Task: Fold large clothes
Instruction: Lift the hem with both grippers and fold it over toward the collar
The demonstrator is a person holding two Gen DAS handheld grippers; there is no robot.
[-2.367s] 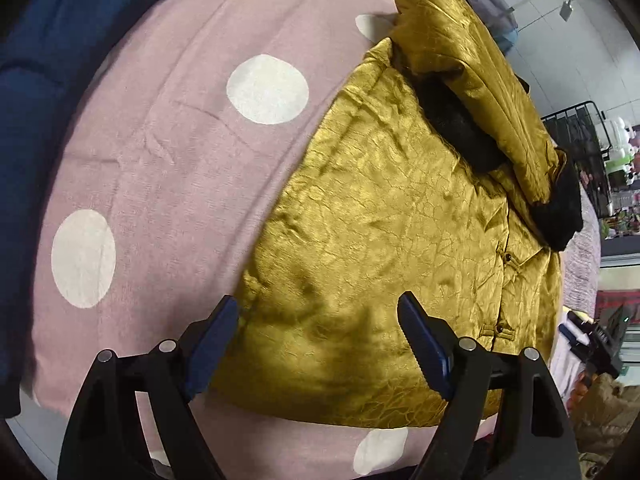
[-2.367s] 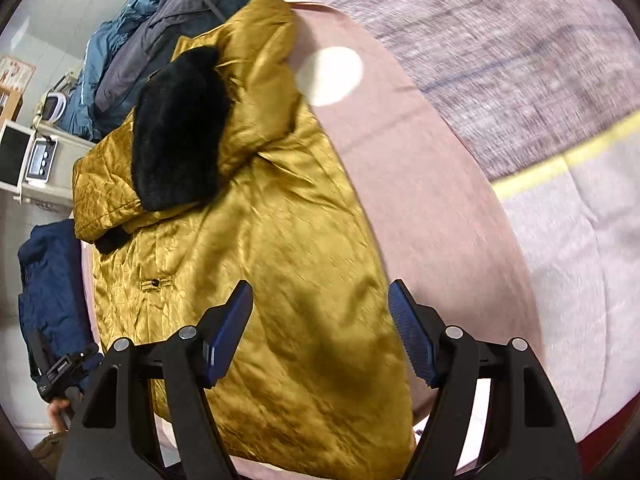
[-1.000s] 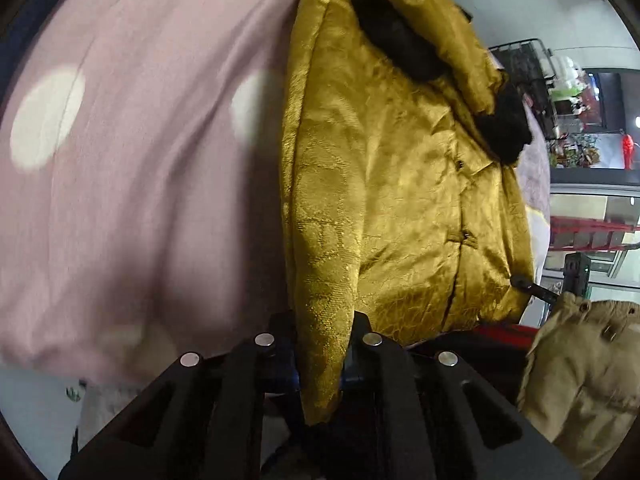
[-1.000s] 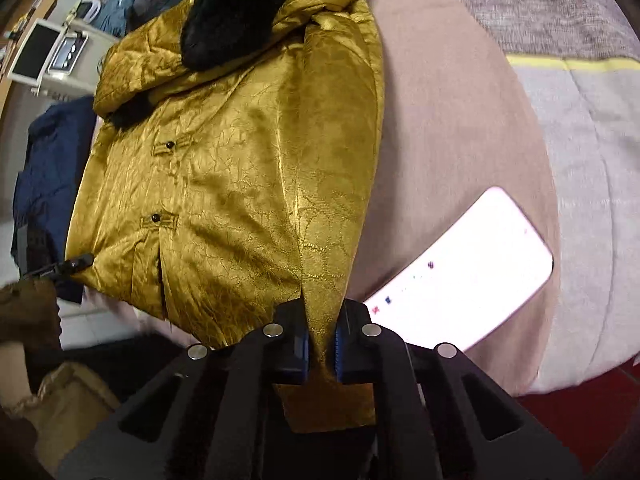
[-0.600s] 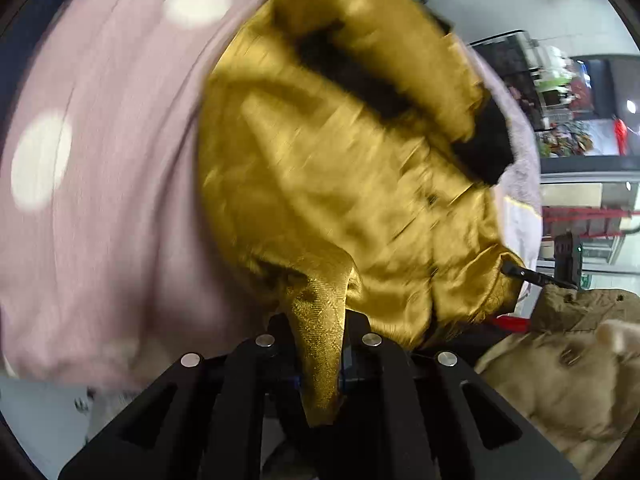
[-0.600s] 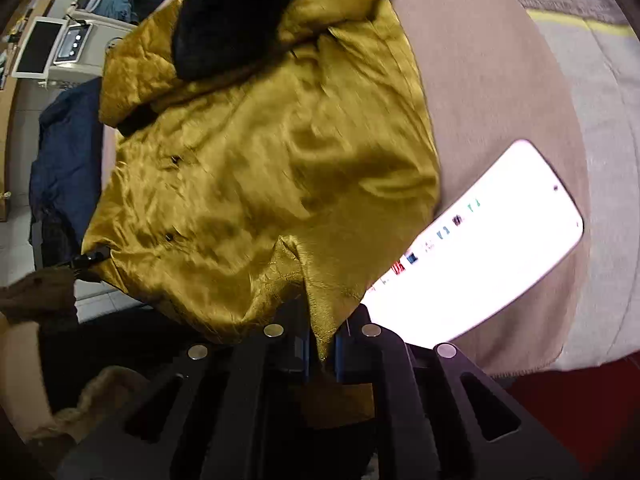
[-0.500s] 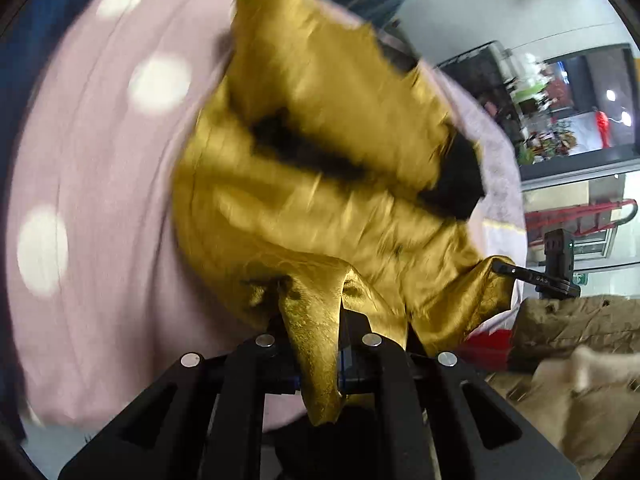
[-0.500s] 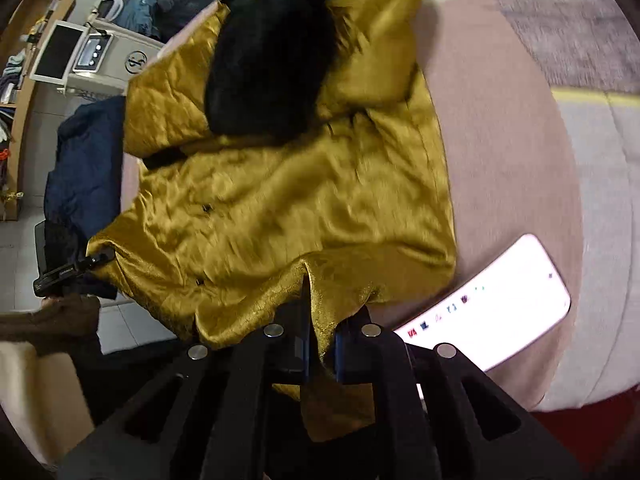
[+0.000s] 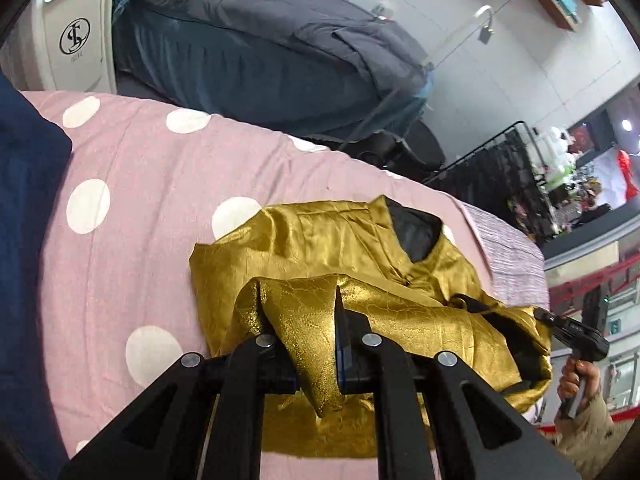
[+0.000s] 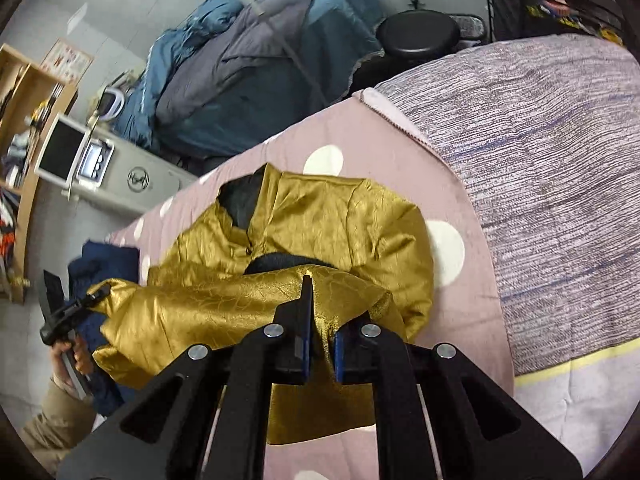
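Note:
A gold satin jacket point(image 9: 320, 240) with black lining lies on a pink sheet with white dots point(image 9: 140, 184). My left gripper point(image 9: 306, 332) is shut on one corner of its bottom hem and holds it raised over the body. My right gripper point(image 10: 318, 320) is shut on the other hem corner of the gold jacket point(image 10: 340, 216). The hem hangs folded up over the lower half, towards the black collar point(image 9: 416, 232). The right gripper shows in the left wrist view point(image 9: 576, 332), the left one in the right wrist view point(image 10: 68, 312).
A navy garment point(image 9: 24, 216) lies at the left on the sheet. A grey striped blanket point(image 10: 560, 160) covers the bed to the right. Beyond the bed stand a pile of grey and blue coats point(image 9: 256, 40), a black stool point(image 10: 418, 34) and a clothes rack point(image 9: 500, 168).
Both grippers shut on the hem corners, lifted them and carried them up over the jacket towards the collar. The bottom half now lies doubled over the top.

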